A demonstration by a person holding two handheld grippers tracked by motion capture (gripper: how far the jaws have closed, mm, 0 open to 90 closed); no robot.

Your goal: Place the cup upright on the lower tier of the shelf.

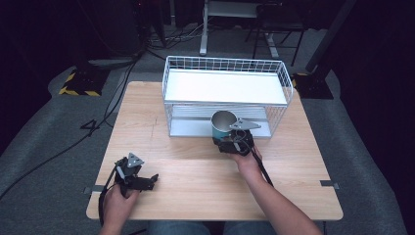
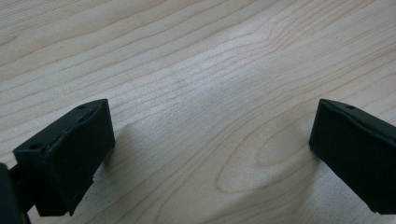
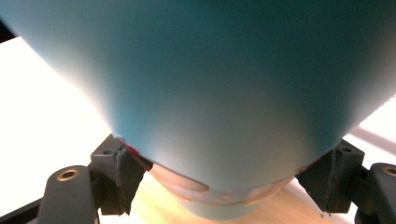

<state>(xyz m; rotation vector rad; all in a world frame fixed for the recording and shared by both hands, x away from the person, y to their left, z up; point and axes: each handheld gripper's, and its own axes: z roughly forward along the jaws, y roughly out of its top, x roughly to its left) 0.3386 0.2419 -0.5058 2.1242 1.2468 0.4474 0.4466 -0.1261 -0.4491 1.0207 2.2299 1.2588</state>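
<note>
I had the teal cup (image 1: pixel 222 125) gripped in the right gripper (image 1: pixel 234 142), the two jaws pressed against its sides near the bottom, as the right gripper view showed with the cup wall (image 3: pixel 205 93) very close to the camera. From the high view, the cup was upright, with its metal inside visible, just at the front edge of the white wire rack (image 1: pixel 226 96), at the opening of the lower shelf. I could not tell if it was resting on the table (image 1: pixel 195 171) or raised a little.

The left gripper (image 1: pixel 147 182) was near the front left of the table, well apart from the cup, its jaws spread wide with nothing but bare wood (image 2: pixel 205 93) between them.

So I judged the picking part was done, and what was left was to put the cup into the rack and let it go.
</note>
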